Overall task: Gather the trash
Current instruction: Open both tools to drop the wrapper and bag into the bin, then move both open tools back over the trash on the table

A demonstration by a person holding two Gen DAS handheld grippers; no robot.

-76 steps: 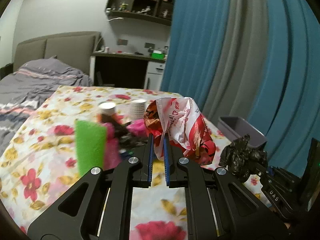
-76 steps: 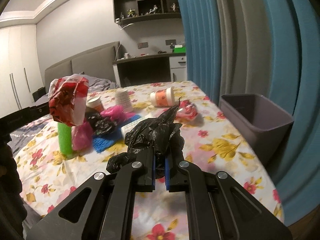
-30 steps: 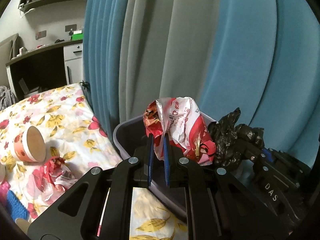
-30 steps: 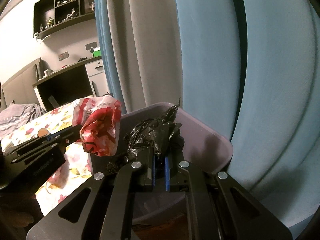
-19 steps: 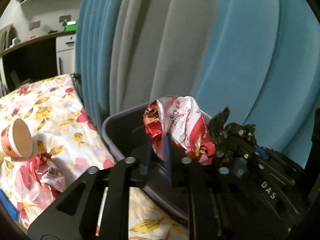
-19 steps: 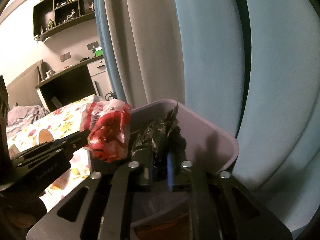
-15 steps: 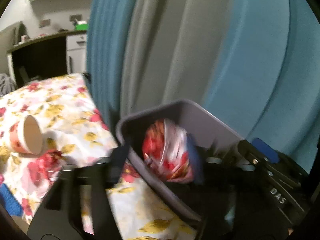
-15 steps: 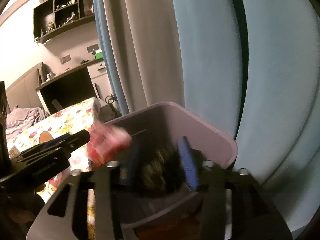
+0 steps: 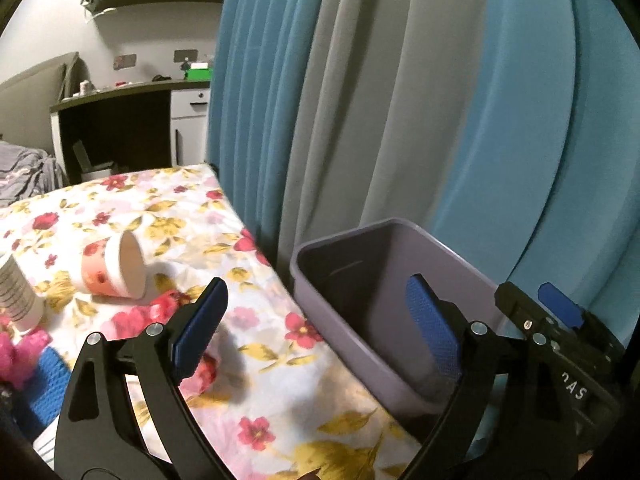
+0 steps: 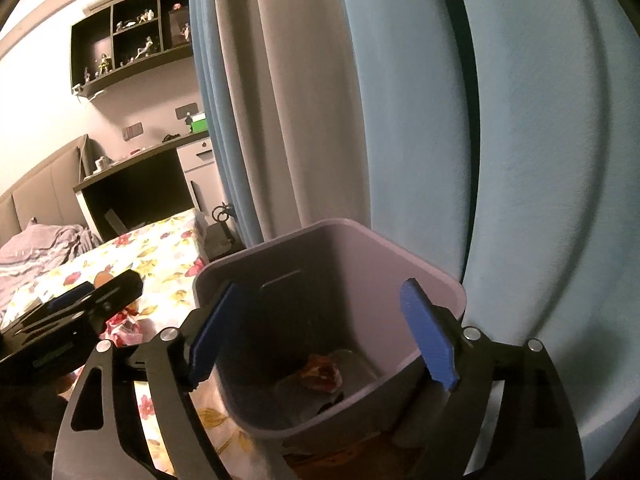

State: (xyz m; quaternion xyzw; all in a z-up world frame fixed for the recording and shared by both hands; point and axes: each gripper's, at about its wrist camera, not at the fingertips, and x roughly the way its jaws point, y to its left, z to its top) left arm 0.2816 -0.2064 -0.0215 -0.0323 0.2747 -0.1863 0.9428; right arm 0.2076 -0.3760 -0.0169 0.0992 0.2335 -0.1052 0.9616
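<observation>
opening and empty, left tongs [image 9: 316, 312] and right tongs [image 10: 324, 332], bin [image 10: 432, 276] bottom dim, red wrapper [image 10: 320, 372] barely visible

A tabletop [image 9: 280, 364] had a cloth with red and yellow flowers on it. A paper cup [image 9: 116, 270] lay on its side there, with its open end facing the camera. A white cup [image 9: 16, 292] stood near it at the left edge. A crumpled red and white wrapper [image 9: 168, 312] lay just in front of the tipped cup. A blue knitted cloth [image 9: 44, 376] and something pink [image 9: 18, 356] lay at the left.
</observation>
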